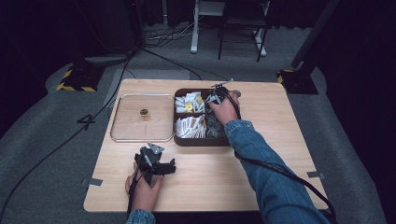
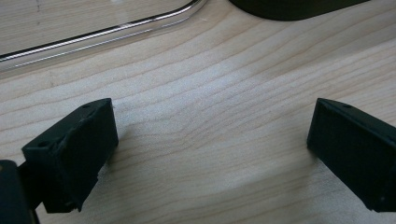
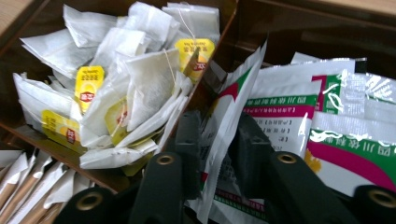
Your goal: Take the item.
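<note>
A dark brown divided box (image 1: 201, 141) stands at the table's far middle. My right gripper (image 1: 215, 97) reaches into its far right compartment. In the right gripper view the right gripper (image 3: 217, 135) is shut on the edge of a white sachet with green and red print (image 3: 229, 107), which stands upright between the jaws. More sachets of the same kind (image 3: 345, 121) lie beside it. My left gripper (image 1: 156, 164) rests on the table near the front, held by a hand. Its jaws stand wide apart over bare wood, so the left gripper (image 2: 212, 140) is open.
Tea bags with yellow tags (image 3: 140, 79) fill the neighbouring compartment, and paper stick sachets (image 1: 189, 127) lie in the near left one. A clear tray (image 1: 122, 121) left of the box carries a small gold object (image 1: 144, 113). The tray's rim (image 2: 93, 35) lies just ahead of the left gripper.
</note>
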{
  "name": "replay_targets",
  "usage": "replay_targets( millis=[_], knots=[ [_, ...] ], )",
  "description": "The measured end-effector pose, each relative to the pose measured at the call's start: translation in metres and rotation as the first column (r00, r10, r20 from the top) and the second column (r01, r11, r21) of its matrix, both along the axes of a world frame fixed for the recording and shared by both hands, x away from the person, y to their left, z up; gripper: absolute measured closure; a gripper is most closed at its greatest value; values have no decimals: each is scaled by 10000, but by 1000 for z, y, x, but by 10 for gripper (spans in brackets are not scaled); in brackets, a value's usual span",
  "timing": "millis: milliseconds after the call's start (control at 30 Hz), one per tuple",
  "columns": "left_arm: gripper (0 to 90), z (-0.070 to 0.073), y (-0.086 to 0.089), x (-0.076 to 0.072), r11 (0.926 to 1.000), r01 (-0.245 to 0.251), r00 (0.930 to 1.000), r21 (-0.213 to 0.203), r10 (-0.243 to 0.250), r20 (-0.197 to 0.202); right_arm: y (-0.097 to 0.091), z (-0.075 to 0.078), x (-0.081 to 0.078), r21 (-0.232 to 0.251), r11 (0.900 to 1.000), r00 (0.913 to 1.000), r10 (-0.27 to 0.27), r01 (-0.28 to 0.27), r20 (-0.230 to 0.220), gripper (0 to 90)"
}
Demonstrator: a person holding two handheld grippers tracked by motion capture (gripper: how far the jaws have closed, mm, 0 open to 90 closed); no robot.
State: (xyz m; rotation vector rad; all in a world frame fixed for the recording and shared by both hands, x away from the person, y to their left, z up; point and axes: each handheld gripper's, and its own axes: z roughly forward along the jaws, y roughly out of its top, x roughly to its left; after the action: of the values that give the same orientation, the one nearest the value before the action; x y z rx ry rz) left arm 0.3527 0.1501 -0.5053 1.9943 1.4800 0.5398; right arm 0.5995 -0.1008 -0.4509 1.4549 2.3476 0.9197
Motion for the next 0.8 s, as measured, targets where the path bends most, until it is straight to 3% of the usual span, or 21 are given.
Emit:
replay_targets(
  millis=[67, 233, 800],
  knots=[
    [22, 0, 0, 0, 10000, 5, 10000, -18, -5, -11, 1, -2, -1, 194, 9996, 9996, -177, 181, -221, 785],
    [22, 0, 0, 0, 10000, 20, 10000, -7, -20, -18, 1, 1, -2, 226, 9991, 9990, -347, 353, -280, 856],
    [22, 0, -1, 2, 10000, 85, 10000, 2, -85, 6, -18, 24, -11, 672, 9970, 9984, -418, 391, 391, 867]
  ],
)
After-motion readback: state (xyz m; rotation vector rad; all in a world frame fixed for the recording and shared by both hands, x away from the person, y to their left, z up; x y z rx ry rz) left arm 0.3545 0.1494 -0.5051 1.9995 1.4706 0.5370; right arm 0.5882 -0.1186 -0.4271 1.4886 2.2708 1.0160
